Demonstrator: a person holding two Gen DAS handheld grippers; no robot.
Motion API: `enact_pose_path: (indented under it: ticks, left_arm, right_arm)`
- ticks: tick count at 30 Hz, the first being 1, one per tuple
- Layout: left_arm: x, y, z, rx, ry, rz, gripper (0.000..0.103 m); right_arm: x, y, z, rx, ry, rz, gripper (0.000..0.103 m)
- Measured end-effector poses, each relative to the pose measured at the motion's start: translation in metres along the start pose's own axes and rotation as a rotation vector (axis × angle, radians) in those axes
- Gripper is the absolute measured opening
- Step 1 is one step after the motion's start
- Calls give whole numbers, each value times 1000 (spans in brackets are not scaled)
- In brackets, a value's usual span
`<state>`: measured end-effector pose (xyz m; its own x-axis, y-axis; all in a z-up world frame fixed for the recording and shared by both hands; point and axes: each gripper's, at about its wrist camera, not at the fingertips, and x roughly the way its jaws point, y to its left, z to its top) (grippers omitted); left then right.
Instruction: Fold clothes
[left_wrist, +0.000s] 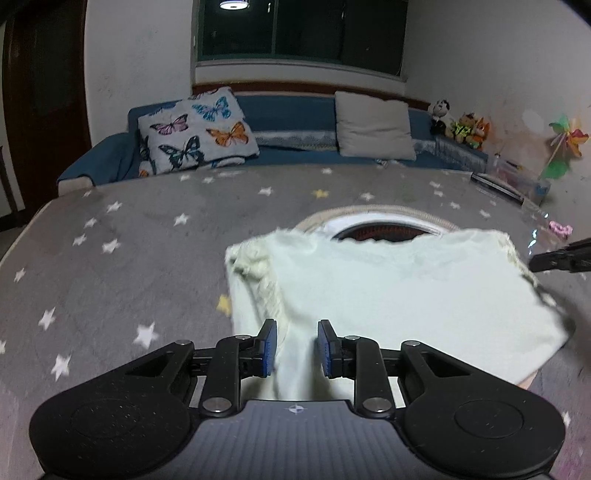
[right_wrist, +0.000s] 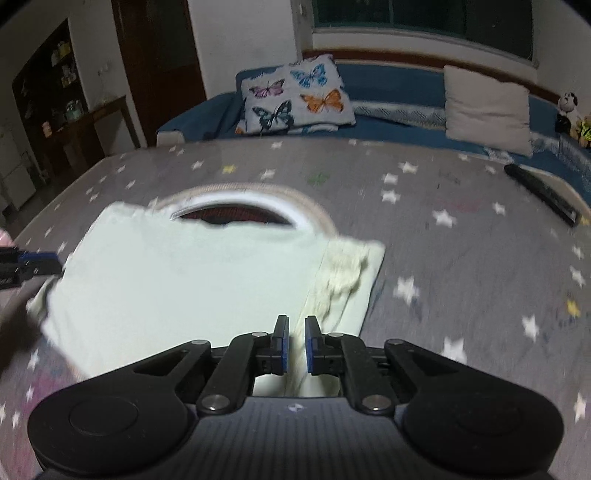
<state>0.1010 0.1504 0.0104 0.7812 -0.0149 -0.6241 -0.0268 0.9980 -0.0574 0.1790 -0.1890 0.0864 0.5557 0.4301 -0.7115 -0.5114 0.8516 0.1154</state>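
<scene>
Pale green garment (left_wrist: 388, 295) lies on star-print cloth (left_wrist: 110, 258) w/ side flaps turned in, so mid-fold by my read; left gripper (left_wrist: 295, 347) at its 7 o'clock corner, right gripper (right_wrist: 296, 345) at 5, both released w/ cloth between fingers, so next prob needs both clenched evenly.

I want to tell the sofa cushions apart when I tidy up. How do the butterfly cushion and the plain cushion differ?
The butterfly cushion bears coloured butterflies on a pale ground; the plain cushion is one beige tone with no print. The butterfly cushion sits toward the sofa's left end as seen from the left wrist view, the plain cushion further right. Both lean against the blue backrest.
</scene>
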Motion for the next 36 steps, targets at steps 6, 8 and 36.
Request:
enact_pose_path:
  ticks: [6,8,36]
  left_arm:
    - [26,-3,14,14,19,4,26]
    - [34,1,14,6,35,13,26]
    - [-34,26,-29,-126,29,102,59]
  right_arm:
    - [31,-9,29,20,-14,-10,8]
    - [46,-15,34,34,-4,-27,8]
    - [101,16,58,23,35,-32,11]
